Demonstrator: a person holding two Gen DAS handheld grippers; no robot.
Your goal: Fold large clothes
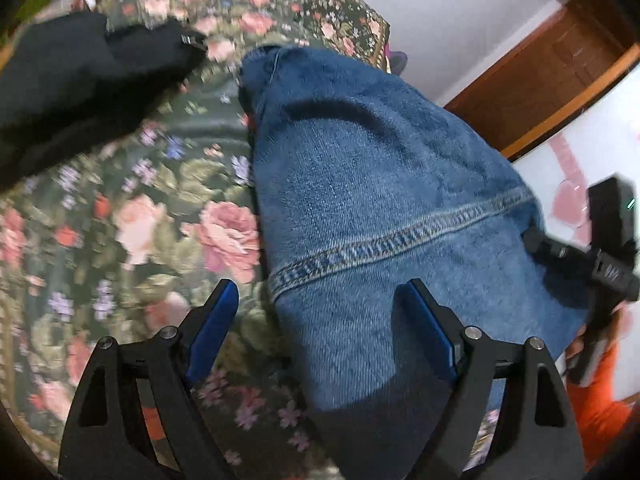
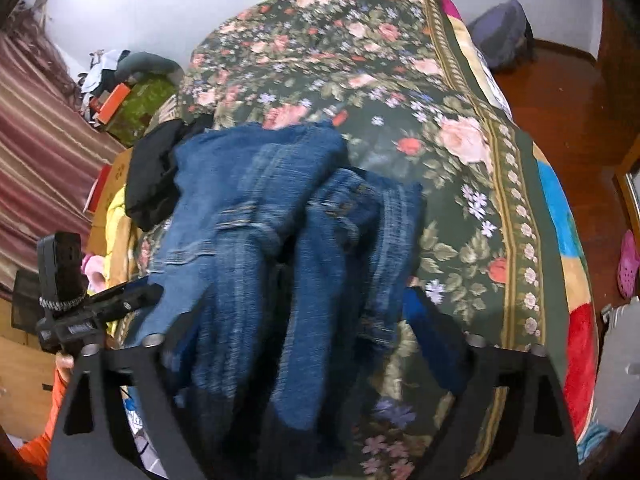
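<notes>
Blue jeans (image 1: pixel 380 184) lie crumpled on a floral bedspread (image 1: pixel 120 240). My left gripper (image 1: pixel 320 300) is open just above them, its jaws wide; the left blue pad is over the bedspread and the right one over the denim. In the right wrist view the jeans (image 2: pixel 260 208) are bunched in two humps, and denim drapes between the jaws of my right gripper (image 2: pixel 304 316). That gripper is open: its right pad stands apart from the cloth, and its left finger is hidden behind the denim. This view is blurred.
A black garment (image 2: pixel 152 184) lies beside the jeans at the bed's left (image 1: pixel 80 80). Past the bed's right edge are a wooden floor (image 2: pixel 580 120), a pink shoe (image 2: pixel 628 264) and a grey backpack (image 2: pixel 500 32). An orange sleeve (image 1: pixel 596 400) shows low right.
</notes>
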